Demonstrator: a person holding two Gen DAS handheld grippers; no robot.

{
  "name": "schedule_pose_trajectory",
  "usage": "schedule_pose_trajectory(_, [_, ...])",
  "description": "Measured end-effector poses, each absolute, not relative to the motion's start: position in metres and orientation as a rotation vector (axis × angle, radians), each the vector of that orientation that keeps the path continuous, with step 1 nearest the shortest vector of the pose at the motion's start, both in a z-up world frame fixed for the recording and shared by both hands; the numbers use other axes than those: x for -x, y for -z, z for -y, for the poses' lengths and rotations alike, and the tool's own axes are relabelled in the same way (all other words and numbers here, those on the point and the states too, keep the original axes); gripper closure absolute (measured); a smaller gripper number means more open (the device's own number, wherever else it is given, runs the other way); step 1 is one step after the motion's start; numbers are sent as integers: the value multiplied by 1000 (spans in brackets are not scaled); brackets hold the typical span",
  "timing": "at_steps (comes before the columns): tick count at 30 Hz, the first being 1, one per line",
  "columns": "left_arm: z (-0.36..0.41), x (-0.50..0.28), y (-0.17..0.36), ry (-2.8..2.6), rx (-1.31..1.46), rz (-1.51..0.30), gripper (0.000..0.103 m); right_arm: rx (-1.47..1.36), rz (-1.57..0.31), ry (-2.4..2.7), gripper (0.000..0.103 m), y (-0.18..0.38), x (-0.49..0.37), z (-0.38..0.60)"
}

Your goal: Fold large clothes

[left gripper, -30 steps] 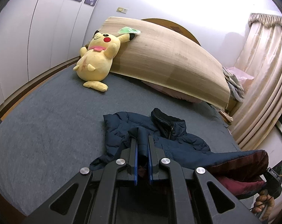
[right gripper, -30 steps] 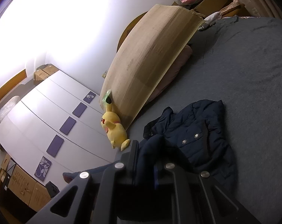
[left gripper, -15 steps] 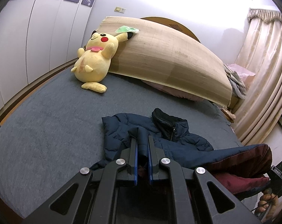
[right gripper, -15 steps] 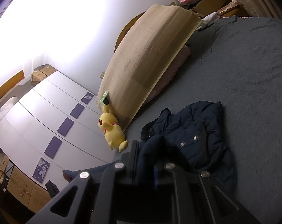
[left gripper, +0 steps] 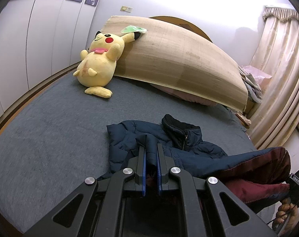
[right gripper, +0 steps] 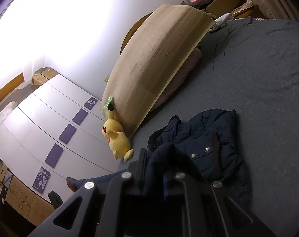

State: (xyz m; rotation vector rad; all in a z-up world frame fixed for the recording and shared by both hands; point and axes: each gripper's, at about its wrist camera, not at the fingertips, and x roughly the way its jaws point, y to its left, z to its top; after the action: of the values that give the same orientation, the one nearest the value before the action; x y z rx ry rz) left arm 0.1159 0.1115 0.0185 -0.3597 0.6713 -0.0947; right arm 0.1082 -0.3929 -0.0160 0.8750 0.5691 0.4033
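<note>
A navy puffer jacket [left gripper: 169, 144] with a dark red lining lies on the grey bed [left gripper: 50, 134], collar toward the headboard. My left gripper [left gripper: 151, 148] is shut on a fold of the jacket's lower edge and holds it above the bed. My right gripper [right gripper: 159, 158] is shut on another part of the navy fabric, lifted over the jacket body [right gripper: 204, 144]. The raised hem with red lining [left gripper: 268, 165] stretches to the right in the left wrist view, where the other hand shows.
A yellow plush toy [left gripper: 100, 65] leans on a rolled bamboo mat [left gripper: 179, 59] at the head of the bed. White wardrobe doors [left gripper: 30, 29] stand at the left, beige curtains [left gripper: 283, 79] at the right. Cardboard boxes [right gripper: 21, 203] stand on the floor.
Both grippers have carried the held jacket edge forward toward the headboard; the plush toy and mat look closer in the left wrist view. Both grips are unchanged.
</note>
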Motion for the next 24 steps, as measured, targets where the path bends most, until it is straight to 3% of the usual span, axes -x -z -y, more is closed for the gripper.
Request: schedule_pose_trajectory(24, [-108,-134,-11,92,343,-689,94,-860,-579,-379,89,14,-116,388])
